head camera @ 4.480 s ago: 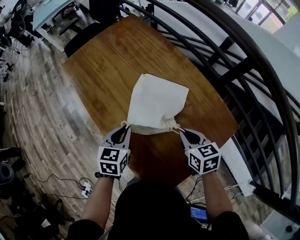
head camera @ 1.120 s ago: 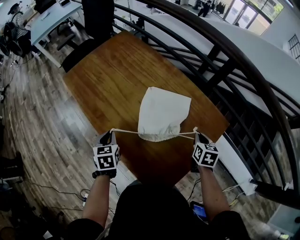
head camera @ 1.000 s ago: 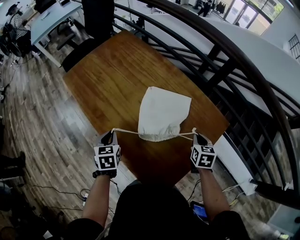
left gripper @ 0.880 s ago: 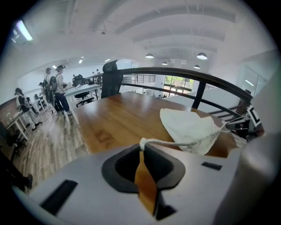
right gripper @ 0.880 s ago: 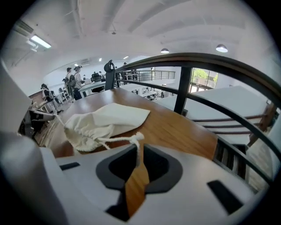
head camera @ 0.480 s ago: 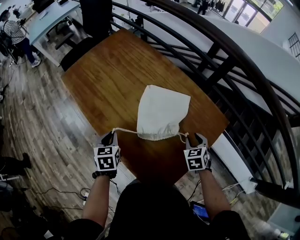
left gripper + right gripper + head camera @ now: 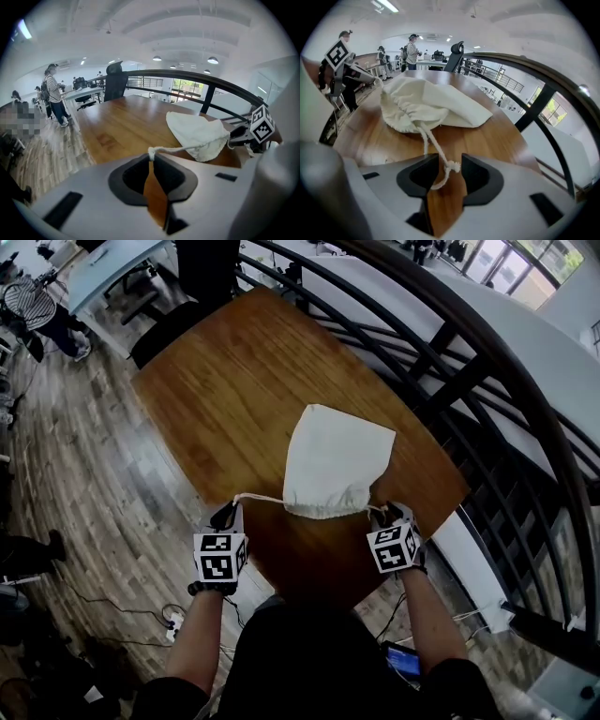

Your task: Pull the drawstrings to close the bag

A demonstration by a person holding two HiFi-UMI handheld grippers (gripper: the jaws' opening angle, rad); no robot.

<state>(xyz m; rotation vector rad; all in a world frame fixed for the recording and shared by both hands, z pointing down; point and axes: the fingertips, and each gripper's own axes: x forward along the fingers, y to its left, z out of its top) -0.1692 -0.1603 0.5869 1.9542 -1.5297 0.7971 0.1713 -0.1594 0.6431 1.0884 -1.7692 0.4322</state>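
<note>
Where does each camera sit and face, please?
Head view: on the person's head, down at bag, table, forearms, left gripper, right gripper.
Left gripper view: along its jaws, shut on left drawstring, toward bag.
Right gripper view: along its just-opened jaws, right drawstring knot loose between, toward bag.
Shared: bag; each gripper view shows the other gripper.

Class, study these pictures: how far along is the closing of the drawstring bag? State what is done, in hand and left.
Done: the bag lies on the table, its mouth gathered shut. In hand: the left gripper pinches the left cord; the right gripper has just been opening its jaws, the right cord loose between them. Left: probably only releasing the left cord.
</note>
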